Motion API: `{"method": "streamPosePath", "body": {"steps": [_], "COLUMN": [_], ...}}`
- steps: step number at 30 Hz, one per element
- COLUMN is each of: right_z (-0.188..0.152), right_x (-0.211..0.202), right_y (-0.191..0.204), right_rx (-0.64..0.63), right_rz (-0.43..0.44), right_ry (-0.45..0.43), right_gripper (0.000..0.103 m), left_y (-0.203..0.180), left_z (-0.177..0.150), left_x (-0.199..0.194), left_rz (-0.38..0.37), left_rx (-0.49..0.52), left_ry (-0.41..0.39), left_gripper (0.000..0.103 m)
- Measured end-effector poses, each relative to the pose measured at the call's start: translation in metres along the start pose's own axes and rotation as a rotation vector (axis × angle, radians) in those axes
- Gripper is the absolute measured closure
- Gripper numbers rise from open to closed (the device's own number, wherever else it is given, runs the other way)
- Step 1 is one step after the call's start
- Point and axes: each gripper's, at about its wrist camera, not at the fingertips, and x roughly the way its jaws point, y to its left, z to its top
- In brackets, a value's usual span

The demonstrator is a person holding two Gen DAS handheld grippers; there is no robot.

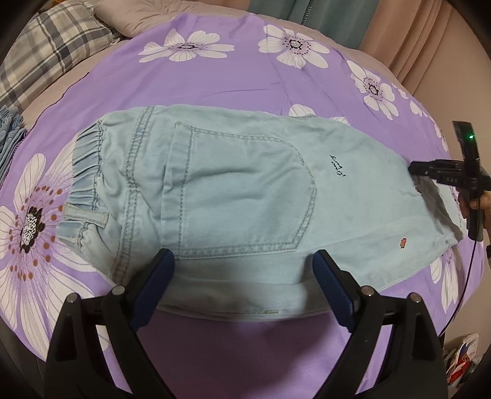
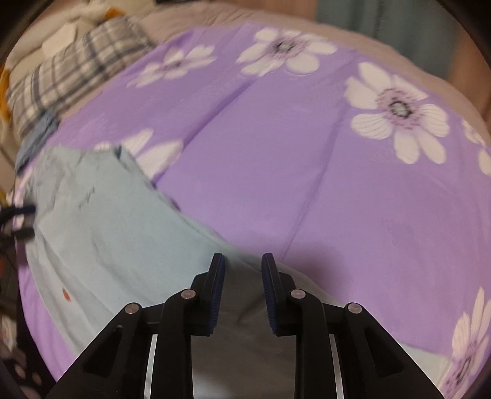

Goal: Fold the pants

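Note:
Light blue denim pants [image 1: 245,190] lie flat on the purple flowered sheet [image 1: 245,76], elastic waistband to the left and back pocket facing up. My left gripper [image 1: 244,254] is open wide, its blue pads [image 1: 159,270] hovering over the near edge of the pants. My right gripper [image 1: 429,170] is at the right end of the pants, held by a hand. In the blurred right wrist view the right gripper [image 2: 242,256] has a narrow gap between its pads [image 2: 218,276], above the pale fabric of the pants [image 2: 122,233], with nothing pinched. The left gripper [image 2: 18,221] shows at that view's left edge.
A plaid pillow [image 1: 52,49] and a pinkish pillow [image 1: 132,15] lie at the head of the bed. Blue cloth [image 1: 9,138] sits at the left edge. Curtains [image 1: 423,40] hang behind. The bed edge and some packaging [image 1: 463,359] are at the lower right.

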Motion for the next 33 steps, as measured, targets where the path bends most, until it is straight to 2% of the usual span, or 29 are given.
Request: {"method": "streamPosePath", "body": {"steps": [4,7,10,12,14,17,22,25,28,30,32,33], "right_z": [0.002,0.004,0.001,0.000,-0.001,0.001,-0.001,0.003,0.000,0.000,0.003,0.007], "right_x": [0.007,0.015,0.018,0.016,0.010,-0.002,-0.001,-0.013,-0.025,-0.020,-0.007,0.005], "right_y": [0.008,0.017,0.034,0.040,0.041,0.035,0.031,0.031,0.061,0.083,0.101,0.111], "right_rx": [-0.073,-0.141,-0.226,-0.247,-0.239,-0.179,-0.101,-0.023,-0.033,-0.052,-0.069,-0.086], "right_rz": [0.011,-0.021,-0.043,-0.068,-0.090,-0.146,-0.150,-0.059,0.096,0.165,0.226,0.222], "right_ry": [0.044,0.080,0.089,0.079,0.049,-0.015,-0.009,-0.066,-0.138,-0.140,-0.117,-0.089], "right_gripper": [0.078,0.078,0.095,0.099,0.103,0.103,0.103,0.103,0.103,0.102,0.102,0.102], "left_y": [-0.001,0.000,0.001,0.001,0.001,0.002,0.005,0.004,0.000,-0.004,-0.006,-0.005], "left_z": [0.004,0.007,0.008,0.008,0.008,0.009,0.009,0.012,0.015,0.018,0.019,0.019], "left_x": [0.001,0.001,0.001,0.001,0.001,0.000,-0.002,-0.006,-0.011,-0.011,-0.008,-0.006], "left_rz": [-0.015,-0.027,-0.032,-0.033,-0.032,-0.031,-0.043,-0.042,-0.071,-0.086,-0.065,-0.057], "left_rx": [-0.029,-0.043,-0.047,-0.048,-0.048,-0.051,-0.071,-0.087,-0.096,-0.095,-0.087,-0.090], "left_ry": [0.003,0.004,0.004,0.005,0.006,0.007,0.003,-0.006,-0.029,-0.041,-0.031,-0.025], "left_gripper": [0.007,0.006,0.006,0.006,0.005,0.006,0.006,0.006,0.008,0.008,0.008,0.009]}}
